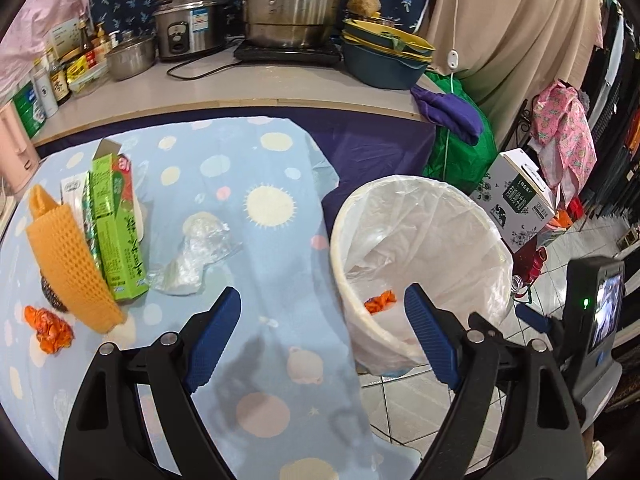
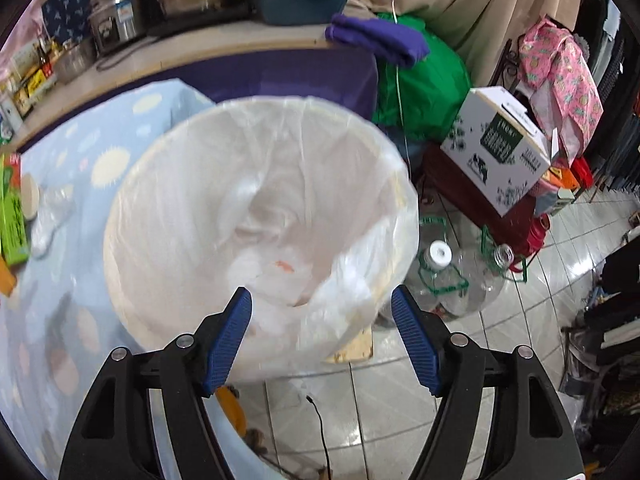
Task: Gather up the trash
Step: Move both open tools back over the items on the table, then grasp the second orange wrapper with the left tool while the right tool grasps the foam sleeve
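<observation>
My left gripper (image 1: pixel 322 336) hangs with its jaws spread wide and nothing between them, over the right edge of the table (image 1: pixel 256 344) in its dotted blue cloth. The trash lies up and to the left of those jaws: a crumpled clear plastic wrap (image 1: pixel 196 252) nearest, then the green carton (image 1: pixel 118 232), an orange foam net sleeve (image 1: pixel 68 264) leaning across it, and a crumpled orange wrapper (image 1: pixel 49 329) near the table's left side. Bare cloth runs between my jaws and the plastic wrap.

My right gripper (image 2: pixel 321 336) is also spread and empty, poised above the lined trash bin (image 2: pixel 132 280), which stands just beside the table's right edge. One orange scrap (image 1: pixel 380 301) lies inside the bin. To the bin's right, clear plastic jugs (image 2: pixel 444 276) sit on the tiled floor, a printed cardboard box (image 2: pixel 496 148) beyond them.
</observation>
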### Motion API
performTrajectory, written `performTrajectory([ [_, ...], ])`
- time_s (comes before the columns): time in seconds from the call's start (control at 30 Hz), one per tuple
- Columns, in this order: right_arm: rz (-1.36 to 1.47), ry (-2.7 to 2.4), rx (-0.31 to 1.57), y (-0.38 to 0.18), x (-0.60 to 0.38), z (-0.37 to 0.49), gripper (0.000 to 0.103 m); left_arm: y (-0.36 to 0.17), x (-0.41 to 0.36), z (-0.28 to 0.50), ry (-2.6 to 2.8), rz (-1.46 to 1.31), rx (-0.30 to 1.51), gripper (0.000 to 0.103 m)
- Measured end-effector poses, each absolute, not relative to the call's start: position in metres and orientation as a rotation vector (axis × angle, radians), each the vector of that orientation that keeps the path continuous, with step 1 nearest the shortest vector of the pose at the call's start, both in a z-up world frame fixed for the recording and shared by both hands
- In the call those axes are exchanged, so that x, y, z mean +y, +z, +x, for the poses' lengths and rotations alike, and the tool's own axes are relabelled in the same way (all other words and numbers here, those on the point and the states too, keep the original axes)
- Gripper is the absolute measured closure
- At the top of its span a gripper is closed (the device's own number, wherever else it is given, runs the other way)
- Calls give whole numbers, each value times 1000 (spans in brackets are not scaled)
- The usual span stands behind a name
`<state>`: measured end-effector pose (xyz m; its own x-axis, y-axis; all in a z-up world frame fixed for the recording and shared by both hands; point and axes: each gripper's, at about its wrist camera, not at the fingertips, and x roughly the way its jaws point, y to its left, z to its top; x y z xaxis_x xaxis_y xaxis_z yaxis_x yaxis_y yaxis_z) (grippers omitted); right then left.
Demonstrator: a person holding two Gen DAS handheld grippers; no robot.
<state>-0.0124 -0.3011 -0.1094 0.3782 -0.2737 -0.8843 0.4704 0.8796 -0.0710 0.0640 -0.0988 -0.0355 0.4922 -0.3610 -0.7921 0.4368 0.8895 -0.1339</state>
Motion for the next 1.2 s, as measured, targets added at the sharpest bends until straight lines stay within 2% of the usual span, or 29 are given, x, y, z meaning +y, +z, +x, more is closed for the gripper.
performTrajectory([
  [0.13,217,-460,1070,-104,-293,-24,34,-38,-81,61,-459,71,942,23],
  [0.3,230,-391,970,-71,-271,-19,34,-41,-54,56,-411,46,950,23],
  [0.47,200,-274,908,-52,-229,0,33,-45,-10,55,-318,-5,952,16],
  [0.9,92,28,883,-47,-92,59,33,-67,137,74,-9,-127,973,11],
  [1.2,36,172,839,-44,-12,101,33,-83,199,89,77,-192,995,11],
])
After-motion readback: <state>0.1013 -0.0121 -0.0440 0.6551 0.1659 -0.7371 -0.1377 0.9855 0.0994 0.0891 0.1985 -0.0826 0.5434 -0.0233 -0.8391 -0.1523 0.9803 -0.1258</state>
